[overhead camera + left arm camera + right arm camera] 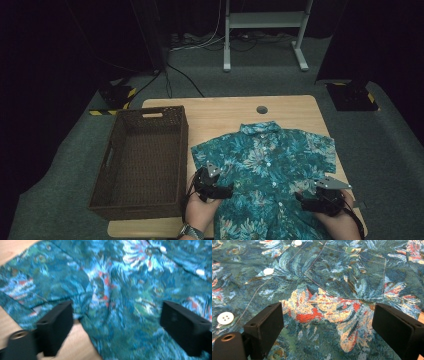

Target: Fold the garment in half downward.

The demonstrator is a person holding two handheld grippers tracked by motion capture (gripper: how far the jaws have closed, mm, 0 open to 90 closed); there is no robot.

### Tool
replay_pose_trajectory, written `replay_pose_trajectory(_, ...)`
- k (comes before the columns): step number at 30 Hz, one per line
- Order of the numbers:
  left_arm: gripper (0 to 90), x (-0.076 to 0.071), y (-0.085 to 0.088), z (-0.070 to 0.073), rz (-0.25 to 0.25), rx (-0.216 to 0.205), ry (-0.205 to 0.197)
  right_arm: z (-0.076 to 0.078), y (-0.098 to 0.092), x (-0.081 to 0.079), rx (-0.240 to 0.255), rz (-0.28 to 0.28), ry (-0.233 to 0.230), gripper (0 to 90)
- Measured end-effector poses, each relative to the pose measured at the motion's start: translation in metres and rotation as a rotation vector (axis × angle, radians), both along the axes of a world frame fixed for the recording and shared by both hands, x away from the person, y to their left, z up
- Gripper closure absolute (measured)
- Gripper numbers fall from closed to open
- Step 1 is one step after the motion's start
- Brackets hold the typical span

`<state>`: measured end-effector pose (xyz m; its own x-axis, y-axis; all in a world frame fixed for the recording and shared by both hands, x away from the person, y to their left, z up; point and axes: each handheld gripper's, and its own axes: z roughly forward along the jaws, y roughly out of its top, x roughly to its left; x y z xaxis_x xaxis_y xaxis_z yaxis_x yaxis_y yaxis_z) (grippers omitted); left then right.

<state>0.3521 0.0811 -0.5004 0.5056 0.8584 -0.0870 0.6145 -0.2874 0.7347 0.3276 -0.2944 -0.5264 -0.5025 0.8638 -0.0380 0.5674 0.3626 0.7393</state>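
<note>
You are hovering both released grippers, left gripper (pixel 216 186) and right gripper (pixel 320 196), over the shirt (pixel 267 160) beside the basket (pixel 142 160); next, pinch its lower edges.

A shirt (pixel 265 165) lies spread flat on the surface (pixel 220 112), collar toward the far edge. A basket (pixel 142 165) stands just beside it on the left. The left tool (pixel 216 186) is over the shirt's near left part, the right tool (pixel 320 196) over its near right part, well apart.
</note>
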Motion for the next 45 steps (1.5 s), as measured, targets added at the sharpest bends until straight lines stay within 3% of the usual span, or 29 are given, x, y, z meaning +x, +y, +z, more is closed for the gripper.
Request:
replay_pose_trajectory(3, 24.2, 0.006, -0.002, 0.005, 0.009, -0.020, -0.008, -0.002, 0.000, 0.001, -0.005, 0.006, 0.007, 11.9)
replay_pose_trajectory(6, 26.6, 0.013, -0.004, 0.009, 0.019, 0.004, -0.011, -0.004, 0.000, 0.002, 0.011, 0.004, 0.020, 12.7)
replay_pose_trajectory(8, 30.5, 0.017, -0.004, 0.010, 0.039, -0.009, -0.009, -0.004, 0.000, 0.004, 0.013, 0.006, 0.016, 13.0)
replay_pose_trajectory(12, 27.7, 0.022, -0.007, 0.008, 0.063, 0.003, -0.008, -0.002, -0.001, 0.005, 0.007, 0.012, 0.000, 13.4)
replay_pose_trajectory(17, 29.0, 0.029, -0.009, 0.003, 0.075, 0.004, 0.000, -0.004, -0.001, 0.010, 0.009, 0.019, 0.014, 13.3)
replay_pose_trajectory(20, 33.0, 0.034, -0.009, 0.003, 0.083, -0.019, 0.005, -0.004, -0.002, 0.011, 0.012, 0.017, 0.015, 13.3)
replay_pose_trajectory(22, 38.8, 0.037, -0.011, 0.004, 0.080, -0.022, 0.002, -0.004, -0.003, 0.010, 0.007, 0.022, 0.023, 13.4)
replay_pose_trajectory(26, 65.6, 0.041, -0.012, 0.007, 0.100, 0.001, -0.004, -0.001, -0.006, 0.008, 0.011, 0.015, 0.014, 14.3)
replay_pose_trajectory(30, 82.4, 0.047, -0.007, 0.009, 0.131, -0.007, 0.001, 0.000, -0.007, 0.007, 0.012, 0.016, 0.010, 14.5)
replay_pose_trajectory(36, 84.5, 0.056, -0.001, 0.008, 0.171, -0.006, 0.025, 0.002, -0.006, 0.006, 0.016, 0.014, 0.004, 14.9)
replay_pose_trajectory(42, 81.1, 0.064, 0.001, 0.003, 0.199, -0.007, 0.037, 0.000, -0.004, 0.006, -0.001, 0.017, 0.006, 15.2)
replay_pose_trajectory(45, 78.6, 0.065, -0.001, 0.003, 0.204, 0.013, 0.035, 0.000, -0.004, 0.003, -0.005, 0.011, 0.005, 15.4)
